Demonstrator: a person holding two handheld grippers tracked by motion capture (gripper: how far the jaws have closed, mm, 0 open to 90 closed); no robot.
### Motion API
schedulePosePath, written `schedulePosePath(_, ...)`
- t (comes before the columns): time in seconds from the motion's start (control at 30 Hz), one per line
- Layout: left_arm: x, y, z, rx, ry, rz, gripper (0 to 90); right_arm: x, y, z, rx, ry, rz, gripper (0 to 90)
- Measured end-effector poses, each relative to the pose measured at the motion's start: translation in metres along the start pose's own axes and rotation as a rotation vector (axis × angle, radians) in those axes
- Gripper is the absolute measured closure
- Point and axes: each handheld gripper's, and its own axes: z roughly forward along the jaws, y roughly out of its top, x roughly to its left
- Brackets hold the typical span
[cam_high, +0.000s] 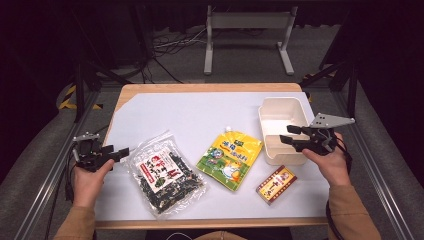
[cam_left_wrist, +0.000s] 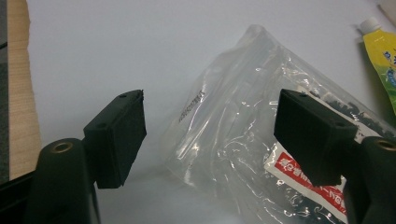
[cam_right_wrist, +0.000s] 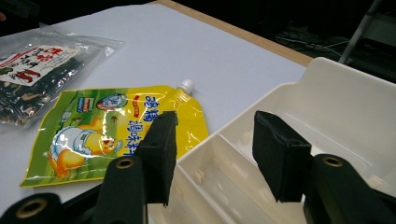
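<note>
Seaweed bag (cam_left_wrist: 243, 135) | just ahead of left gripper (cam_left_wrist: 210, 135) | jaws spread, empty

Crinkled glossy clear plastic bag (cam_left_wrist: 233, 135) beside a shiny yellow foil-look pouch (cam_high: 230, 157), matt cream plastic box (cam_high: 280, 112), on matt white sheet (cam_high: 190, 115).

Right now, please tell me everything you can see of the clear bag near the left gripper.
The clear plastic bag lies flat on the white table cover, set at a slant. It is crinkled and glossy, its upper part empty and see-through, its lower part full of dark dried pieces. A red and white label sits on its front. The left gripper hovers at its empty corner, jaws open, not gripping it.
</note>
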Motion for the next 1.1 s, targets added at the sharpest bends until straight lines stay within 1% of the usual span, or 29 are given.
schedulePosePath(0.03, 0.001, -0.001, 0.001, 0.001, 0.004, -0.002, 27.7, 0.0, 0.0, 0.001, 0.003, 0.001, -0.004, 50.3)
schedulePosePath(0.07, 0.002, -0.002, 0.002, -0.003, 0.002, -0.01, 28.8, 0.0, 0.0, 0.001, 0.004, 0.008, -0.003, 50.4)
schedulePosePath(0.13, 0.005, -0.003, 0.004, -0.005, -0.007, -0.01, 31.9, 0.0, -0.001, 0.002, 0.006, 0.018, 0.005, 50.5)
schedulePosePath(0.23, 0.009, -0.005, 0.009, 0.012, 0.001, -0.019, 34.7, 0.001, -0.001, 0.004, 0.012, 0.023, 0.004, 51.3)
schedulePosePath(0.3, 0.011, -0.007, 0.012, 0.007, -0.004, -0.014, 37.7, 0.001, -0.002, 0.005, 0.014, 0.027, 0.001, 51.6)
schedulePosePath(0.33, 0.013, -0.007, 0.013, 0.004, -0.001, -0.012, 37.8, 0.002, -0.002, 0.006, 0.015, 0.03, 0.001, 51.6)
schedulePosePath(0.4, 0.014, -0.008, 0.014, -0.001, -0.02, -0.016, 37.9, 0.002, -0.002, 0.006, 0.018, 0.03, -0.002, 51.5)
schedulePosePath(0.43, 0.015, -0.008, 0.016, 0.004, -0.026, -0.019, 37.9, 0.002, -0.002, 0.007, 0.019, 0.03, -0.002, 51.5)
schedulePosePath(0.5, 0.015, -0.008, 0.017, 0.008, -0.023, -0.024, 39.3, 0.002, -0.002, 0.007, 0.02, 0.031, 0.0, 51.5)
schedulePosePath(0.57, 0.019, -0.01, 0.02, 0.019, -0.032, -0.038, 40.6, 0.003, -0.003, 0.008, 0.022, 0.032, 0.002, 51.5)
schedulePosePath(0.67, 0.025, -0.012, 0.025, 0.03, -0.071, -0.086, 41.9, 0.003, -0.003, 0.008, 0.022, 0.035, 0.001, 51.5)
schedulePosePath(0.73, 0.027, -0.013, 0.026, 0.032, -0.079, -0.1, 45.5, 0.003, -0.004, 0.008, 0.023, 0.036, 0.0, 51.5)
schedulePosePath(0.8, 0.028, -0.014, 0.026, 0.027, -0.079, -0.101, 48.2, 0.004, -0.004, 0.009, 0.024, 0.037, 0.001, 51.4)
schedulePosePath(0.9, 0.028, -0.014, 0.027, 0.021, -0.078, -0.096, 53.8, 0.004, -0.004, 0.009, 0.025, 0.037, -0.002, 51.1)
schedulePosePath(1.1, 0.029, -0.014, 0.027, 0.031, -0.068, -0.085, 67.8, 0.004, -0.004, 0.011, 0.025, 0.038, -0.002, 50.3)
